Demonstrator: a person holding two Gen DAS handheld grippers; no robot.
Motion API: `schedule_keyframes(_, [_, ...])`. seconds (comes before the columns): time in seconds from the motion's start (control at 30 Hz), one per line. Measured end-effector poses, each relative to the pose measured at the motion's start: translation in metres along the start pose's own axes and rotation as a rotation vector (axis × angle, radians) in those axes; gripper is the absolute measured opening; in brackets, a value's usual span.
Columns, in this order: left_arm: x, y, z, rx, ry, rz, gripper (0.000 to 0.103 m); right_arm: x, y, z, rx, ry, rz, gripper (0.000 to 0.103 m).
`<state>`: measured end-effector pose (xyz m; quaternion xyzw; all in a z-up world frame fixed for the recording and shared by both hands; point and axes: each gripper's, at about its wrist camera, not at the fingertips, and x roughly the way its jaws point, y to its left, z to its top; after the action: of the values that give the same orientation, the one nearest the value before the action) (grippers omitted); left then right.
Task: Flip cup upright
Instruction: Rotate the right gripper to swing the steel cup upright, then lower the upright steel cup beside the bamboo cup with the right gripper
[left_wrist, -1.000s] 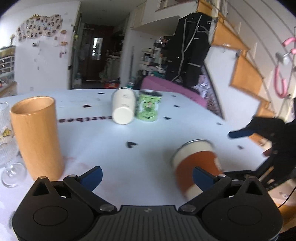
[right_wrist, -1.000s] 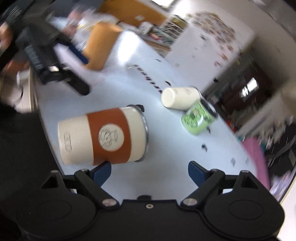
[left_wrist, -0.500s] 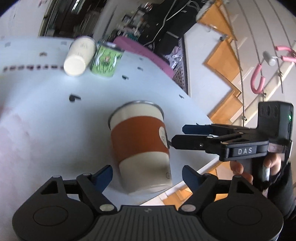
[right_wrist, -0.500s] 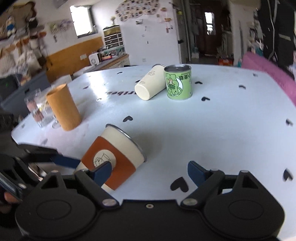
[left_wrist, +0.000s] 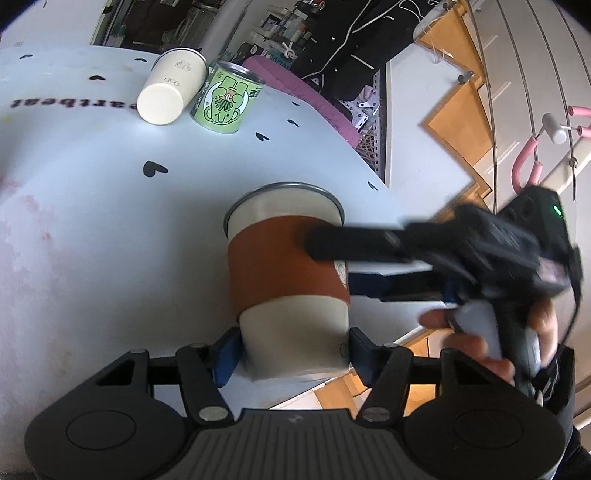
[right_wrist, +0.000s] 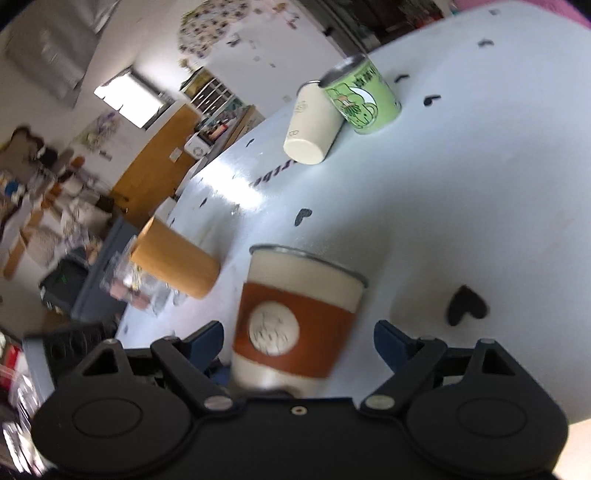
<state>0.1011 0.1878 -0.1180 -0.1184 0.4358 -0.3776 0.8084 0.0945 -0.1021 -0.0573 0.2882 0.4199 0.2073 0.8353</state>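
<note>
Cup is sitting centre of the left wrist view, lower centre of the right wrist view. Cream body w/ rust-brown sleeve, metal-looking rim pointing away from both cams. Near the tabletop edge; can't tell if it's resting on it or lifted.

Left hand-held gripper is closing on the cup's base end: blue pads touching or nearly touching both sides of the cream band, so looks like it's gripping the cup, tho contact is not 100% clear. Right hand-held gripper is standing wide open, cup btwn its fingers, clear gap each side. In the left view, right of centre, one finger is lying across the sleeve, blurred.

Handling, my read: prob. light, empty, stiff walls. Smooth cream parts likely slippery; the sleeve should be giving better friction. Tapered, so a grip at the narrow base may be slipping off the end. Best hold is mid-sleeve, across the diameter, moderate squeeze. Edge is close; a fumble could send it off.
</note>
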Motion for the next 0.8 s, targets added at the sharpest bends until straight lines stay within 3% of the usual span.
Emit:
schedule_keyframes(0.13, [-0.001, -0.001, -0.002, 0.029, -0.006, 0.009, 0.062, 0.018, -0.003, 0.011, 0.080, -0.007, -0.015, 0.090])
schedule_keyframes(0.27, [-0.004, -0.001, -0.004, 0.051, -0.024, 0.030, 0.062, 0.027, -0.011, 0.020, 0.157, 0.001, 0.003, 0.084])
schedule_keyframes(0.33, [-0.005, 0.001, -0.003, 0.045, -0.032, 0.029, 0.062, 0.028, -0.008, 0.022, 0.139, 0.000, 0.001, 0.083])
schedule_keyframes(0.47, [-0.011, 0.003, -0.003, 0.074, -0.078, 0.062, 0.062, 0.026, 0.022, 0.017, -0.024, -0.061, -0.027, 0.079])
schedule_keyframes(0.67, [-0.016, 0.017, -0.010, 0.140, -0.170, 0.213, 0.061, 0.017, 0.077, 0.005, -0.342, -0.183, -0.105, 0.078])
schedule_keyframes(0.8, [-0.025, 0.029, -0.014, 0.141, -0.217, 0.229, 0.062, 0.024, 0.109, -0.015, -0.570, -0.215, -0.209, 0.076])
